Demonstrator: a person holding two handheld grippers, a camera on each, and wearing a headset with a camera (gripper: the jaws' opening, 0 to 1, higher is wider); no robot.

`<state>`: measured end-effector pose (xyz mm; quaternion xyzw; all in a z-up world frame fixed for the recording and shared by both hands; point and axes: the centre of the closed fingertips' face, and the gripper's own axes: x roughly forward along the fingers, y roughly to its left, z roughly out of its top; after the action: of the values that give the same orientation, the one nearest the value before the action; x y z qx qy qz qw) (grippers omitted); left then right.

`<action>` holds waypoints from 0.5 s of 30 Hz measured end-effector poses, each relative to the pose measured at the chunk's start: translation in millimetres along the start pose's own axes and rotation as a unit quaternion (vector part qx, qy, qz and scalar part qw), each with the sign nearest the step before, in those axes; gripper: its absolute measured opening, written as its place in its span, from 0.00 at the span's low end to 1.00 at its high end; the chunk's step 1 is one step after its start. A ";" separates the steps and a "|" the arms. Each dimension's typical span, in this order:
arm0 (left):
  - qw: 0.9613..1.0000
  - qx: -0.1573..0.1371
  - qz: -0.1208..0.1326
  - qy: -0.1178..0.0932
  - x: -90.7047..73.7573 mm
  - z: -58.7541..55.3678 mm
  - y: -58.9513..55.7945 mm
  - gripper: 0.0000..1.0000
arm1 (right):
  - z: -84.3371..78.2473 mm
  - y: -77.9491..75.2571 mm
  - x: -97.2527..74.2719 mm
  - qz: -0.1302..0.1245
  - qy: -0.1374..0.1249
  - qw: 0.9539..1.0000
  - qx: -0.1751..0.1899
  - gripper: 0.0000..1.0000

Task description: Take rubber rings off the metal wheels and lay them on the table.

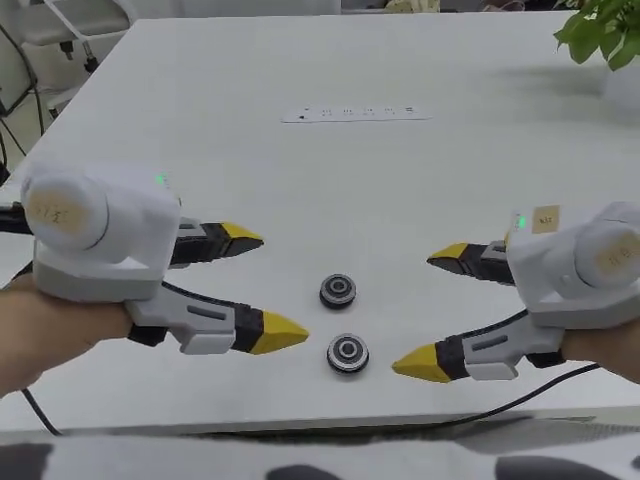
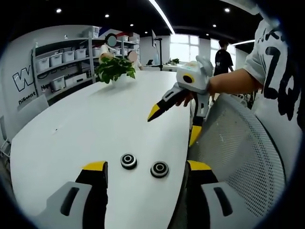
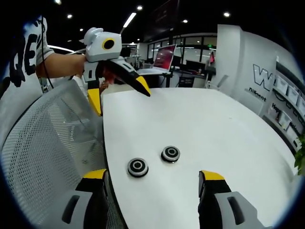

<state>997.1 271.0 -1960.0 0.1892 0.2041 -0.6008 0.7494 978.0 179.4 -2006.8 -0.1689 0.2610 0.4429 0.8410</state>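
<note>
Open wide and empty, both of them: left gripper (image 1: 283, 288) and right gripper (image 1: 412, 314), held low over the desk (image 1: 400, 180) and pointing inward from either side. Between their tips, lying flat near the front edge, close together but not touching: far wheel (image 1: 338, 291) and near wheel (image 1: 347, 353), each with its rubber ring (image 1: 332, 354) on, none laid out yet. Likely trouble: skidding. Small, low discs on a smooth white top, nothing to brace against, so a one-sided nudge from a tapered tip could well shove a wheel aside or off the front edge toward the mesh chair (image 2: 233, 143). Also a risk of pinching the whole wheel rather than catching only the ring, since little of the rubber stands proud for a tip to hook. Probably safest with one gripper pinning the hub and the other peeling; otherwise a stretched ring may snap free and jump away. Possible snagging too on the black cable (image 1: 500, 405) trailing along the desk edge. As for make: short round wheels, bright stepped metal faces around a dark bore, matte black rubber around the outside; white hard-shell gripper bodies, dark grey jaws, pointed yellow tips.
</note>
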 end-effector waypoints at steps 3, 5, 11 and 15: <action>1.000 0.010 -0.013 -0.001 6.3 1.7 -3.1 0.61 | 0.0 -0.2 3.3 0.005 0.000 1.000 -0.002 0.74; 1.000 0.017 -0.021 0.001 8.8 2.1 -5.7 0.59 | -1.6 -1.0 5.2 0.008 0.002 1.000 -0.008 0.72; 0.998 0.032 -0.042 0.018 18.8 -3.0 -9.3 0.52 | -3.8 -0.4 12.8 0.021 0.003 1.000 -0.003 0.69; 0.998 0.037 -0.051 0.030 25.3 -8.1 -11.0 0.48 | -5.3 2.6 16.2 0.033 0.003 0.999 -0.004 0.66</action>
<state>990.7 252.2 -1980.7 0.2237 0.2133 -0.6395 0.7039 981.9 188.8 -2020.8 -0.1654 0.2674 0.4707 0.8244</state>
